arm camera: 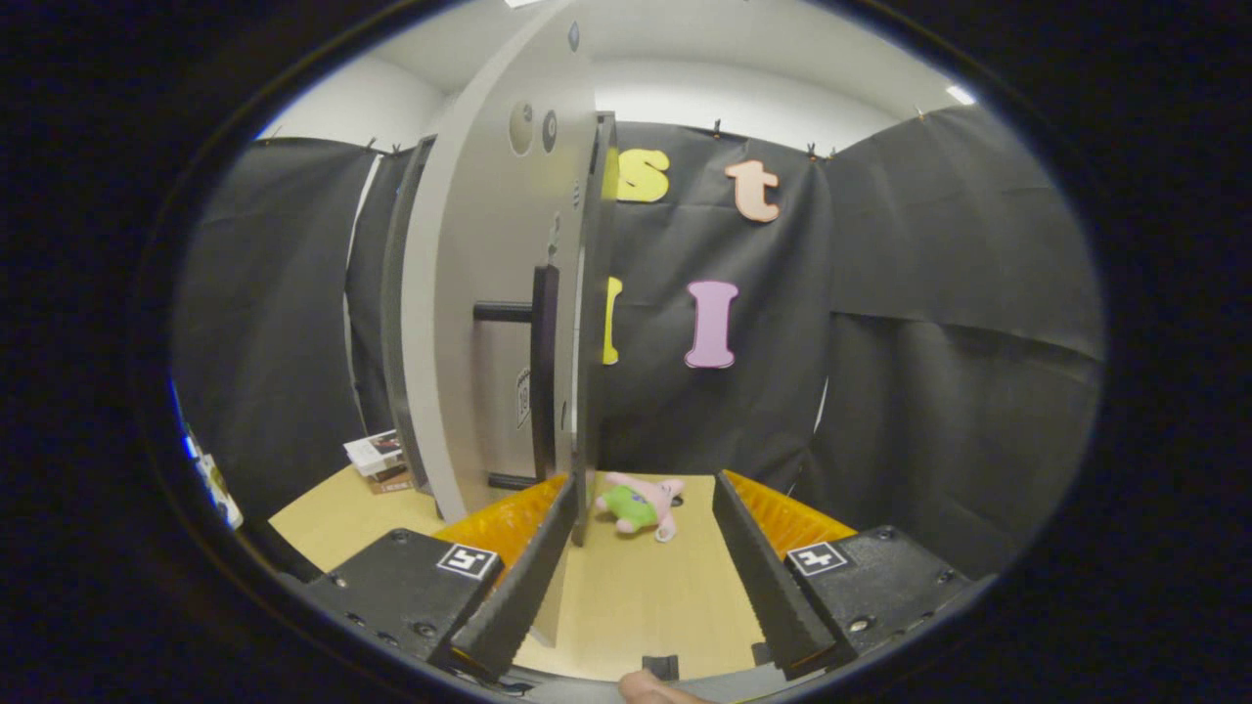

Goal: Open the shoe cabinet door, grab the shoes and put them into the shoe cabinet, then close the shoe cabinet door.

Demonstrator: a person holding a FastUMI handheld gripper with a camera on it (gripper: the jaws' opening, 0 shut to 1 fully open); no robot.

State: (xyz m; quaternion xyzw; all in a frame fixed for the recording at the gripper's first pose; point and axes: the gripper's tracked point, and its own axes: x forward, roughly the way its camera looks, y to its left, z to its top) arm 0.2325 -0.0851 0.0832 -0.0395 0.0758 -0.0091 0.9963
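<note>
Closest to the lens, a fingertip of the person holding the tool peeks up at the bottom, just behind its two fingers. Those fingers stand wide apart and grip nothing. The left one lies right against the bottom of the cabinet door's free edge, perhaps touching it; the right one hangs over bare table. That door looks partly open, seen nearly edge-on, with its long dark handle on the face to the left of the fingers. A small pink and green plush toy lies on the table just ahead, between the fingers. No shoes can be made out, and the cabinet's inside is hidden. One risk: with nothing clamped, the left finger may slide off the thin edge. Another: a sweep forward could knock the toy. Some books sit beyond the door.
</note>
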